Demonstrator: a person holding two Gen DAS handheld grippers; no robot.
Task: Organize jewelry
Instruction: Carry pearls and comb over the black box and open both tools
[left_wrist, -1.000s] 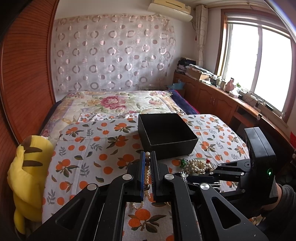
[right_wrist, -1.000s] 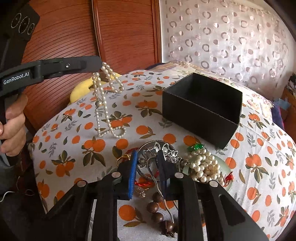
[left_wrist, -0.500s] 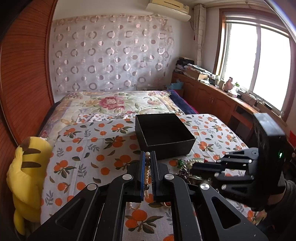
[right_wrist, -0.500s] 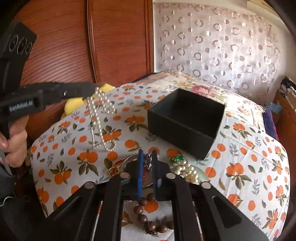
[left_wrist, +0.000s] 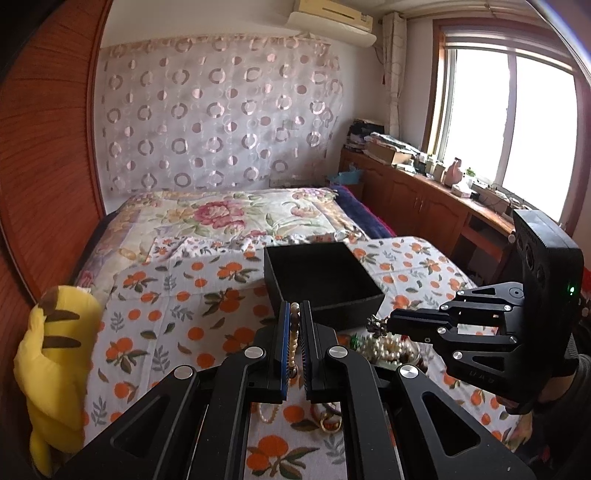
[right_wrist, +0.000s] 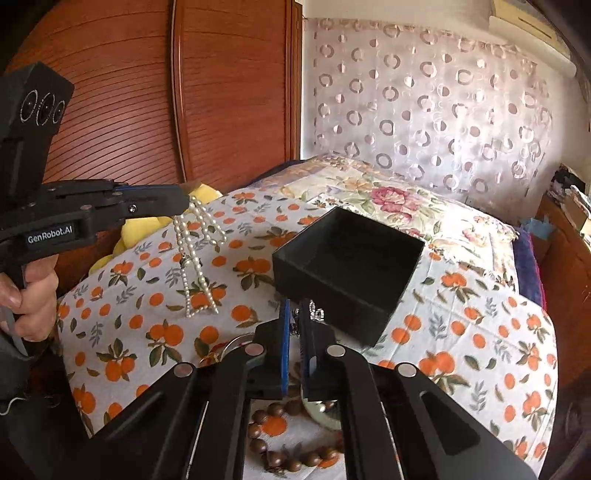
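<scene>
A: Holding the pearls (right_wrist: 195, 254), left gripper (left_wrist: 294, 314) is clamped on the strand near its top; the loops hang straight down, clear of the bedspread (right_wrist: 461, 332).

B: Box (right_wrist: 351, 273) position?

A: Ahead and to the right of the left gripper, open side up, on the bedspread. Right gripper (right_wrist: 294, 314) is nearer: its tips sit just before the box's near wall.

B: Right gripper state?

A: Closed on a silver piece (left_wrist: 376, 325), lifted off the pile (left_wrist: 384, 347). Wooden beads (right_wrist: 288, 458) lie below it.

B: Next move?

A: Probably carry both over the rim. The strand's long axis is vertical, so lift its low end above the wall first.
</scene>
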